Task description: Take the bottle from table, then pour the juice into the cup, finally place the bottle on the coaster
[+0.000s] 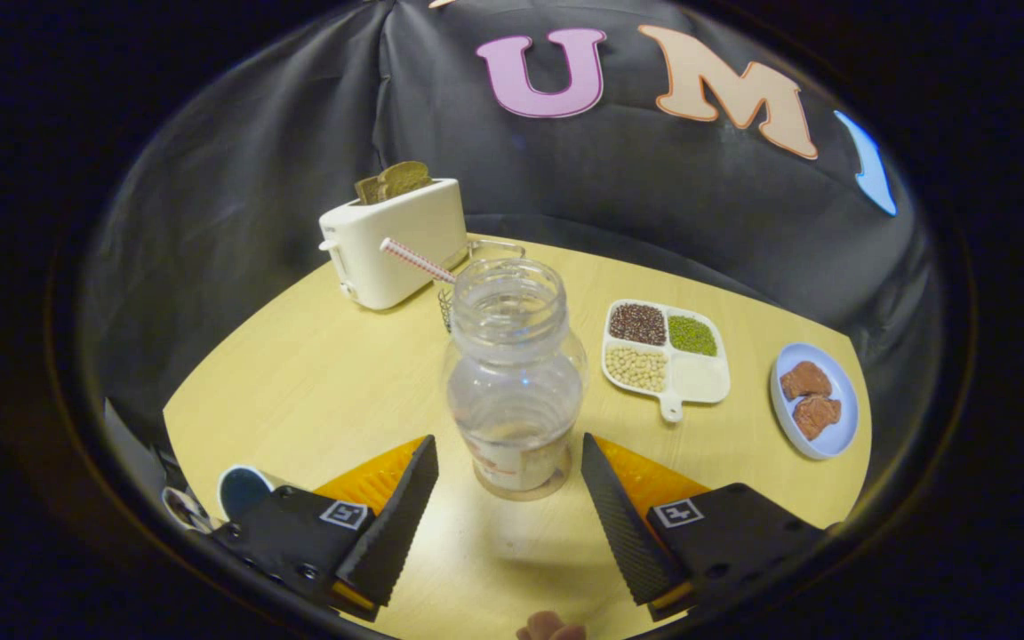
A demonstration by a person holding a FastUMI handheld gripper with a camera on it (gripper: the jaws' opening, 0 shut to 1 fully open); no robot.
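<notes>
A clear, uncapped plastic bottle (515, 382) stands upright on the wooden table (316, 382), its base just ahead of my fingertips. It looks almost empty, and a thin round rim shows under its base; I cannot tell if that is the coaster. My gripper (508, 442) is open. The left finger (396, 516) and the right finger (623, 516) flank the lower bottle with a gap on each side. Right behind the bottle stands a glass cup (485, 253) with a red-and-white striped straw (416, 260), mostly hidden by the bottle.
A white toaster (392, 244) with bread stands at the back left. Right of the bottle lie a divided white dish of beans (665, 351) and a blue plate (819, 400) with two brown pieces. A blue-lined mug (244, 489) sits by the left finger.
</notes>
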